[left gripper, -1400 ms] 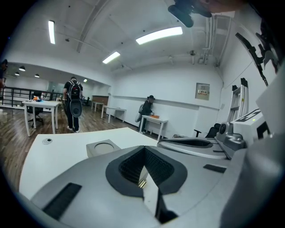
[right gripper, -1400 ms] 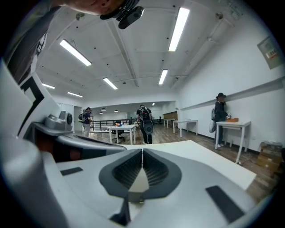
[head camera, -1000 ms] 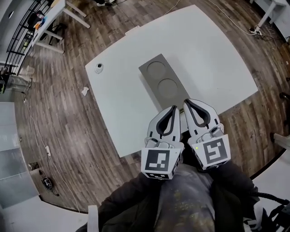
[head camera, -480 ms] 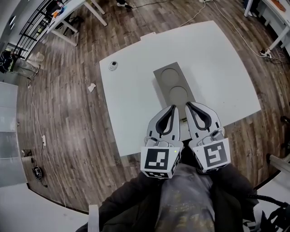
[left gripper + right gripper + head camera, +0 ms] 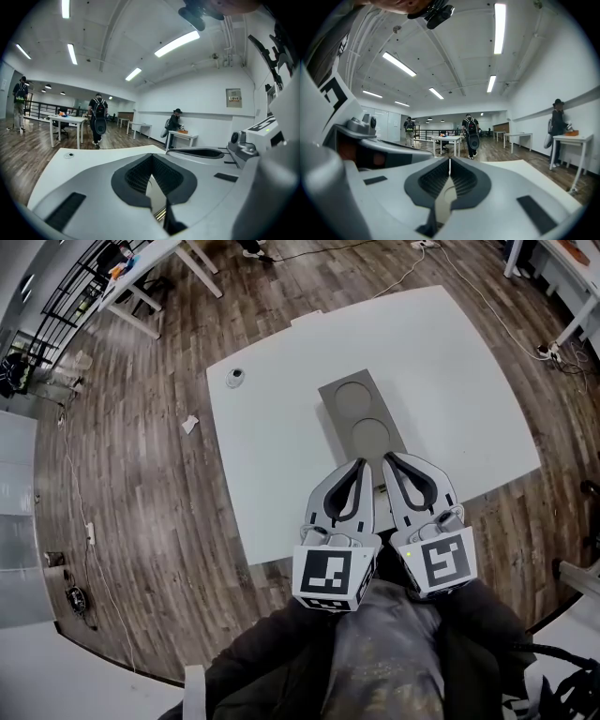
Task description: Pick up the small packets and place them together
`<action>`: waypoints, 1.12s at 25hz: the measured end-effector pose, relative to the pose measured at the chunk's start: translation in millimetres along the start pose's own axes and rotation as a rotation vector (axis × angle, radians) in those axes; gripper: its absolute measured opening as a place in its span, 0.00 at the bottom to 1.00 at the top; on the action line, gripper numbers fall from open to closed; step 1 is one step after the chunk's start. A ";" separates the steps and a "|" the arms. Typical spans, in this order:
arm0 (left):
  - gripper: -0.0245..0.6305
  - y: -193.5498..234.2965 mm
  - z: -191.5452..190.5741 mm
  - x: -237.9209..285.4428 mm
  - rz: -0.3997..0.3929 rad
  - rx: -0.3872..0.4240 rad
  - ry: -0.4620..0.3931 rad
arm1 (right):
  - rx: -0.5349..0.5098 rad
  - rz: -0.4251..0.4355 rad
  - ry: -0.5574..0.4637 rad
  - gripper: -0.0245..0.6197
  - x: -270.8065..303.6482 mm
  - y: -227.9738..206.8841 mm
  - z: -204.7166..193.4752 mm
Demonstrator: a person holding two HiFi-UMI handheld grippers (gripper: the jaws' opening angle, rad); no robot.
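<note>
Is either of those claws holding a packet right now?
No, the left gripper and the right gripper both have their jaws closed tip to tip with nothing between them.

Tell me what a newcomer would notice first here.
The left gripper and right gripper, held side by side with jaws shut and empty, fill the lower middle of the head view over the white table's near edge. Just beyond their tips lies a grey tray with two empty round recesses. A small round object sits alone near the table's far left corner.
</note>
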State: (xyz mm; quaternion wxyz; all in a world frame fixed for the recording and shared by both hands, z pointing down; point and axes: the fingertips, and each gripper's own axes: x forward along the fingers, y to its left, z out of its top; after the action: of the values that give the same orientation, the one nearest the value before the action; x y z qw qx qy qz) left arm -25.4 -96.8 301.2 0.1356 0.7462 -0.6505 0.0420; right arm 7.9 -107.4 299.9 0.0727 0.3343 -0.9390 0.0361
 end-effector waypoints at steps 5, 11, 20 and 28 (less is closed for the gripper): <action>0.04 0.8 -33.4 -8.7 -0.011 0.020 0.002 | 0.014 -0.027 -0.009 0.05 -8.3 8.1 -35.4; 0.04 -3.5 -95.6 -8.0 -0.051 0.026 0.013 | 0.025 -0.031 0.014 0.05 -12.6 24.3 -102.5; 0.04 4.0 -96.8 -9.6 -0.060 0.039 0.022 | 0.056 -0.054 0.020 0.05 -11.5 25.0 -112.2; 0.04 8.7 -110.4 -9.7 -0.054 0.042 0.041 | 0.052 -0.075 0.052 0.05 -13.9 22.8 -135.1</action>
State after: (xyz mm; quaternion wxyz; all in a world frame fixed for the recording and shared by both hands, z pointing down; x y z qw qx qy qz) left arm -22.8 -60.1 406.1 0.1343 0.7651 -0.6262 0.0671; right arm 19.3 -65.4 430.6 0.0895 0.3700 -0.9223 0.0664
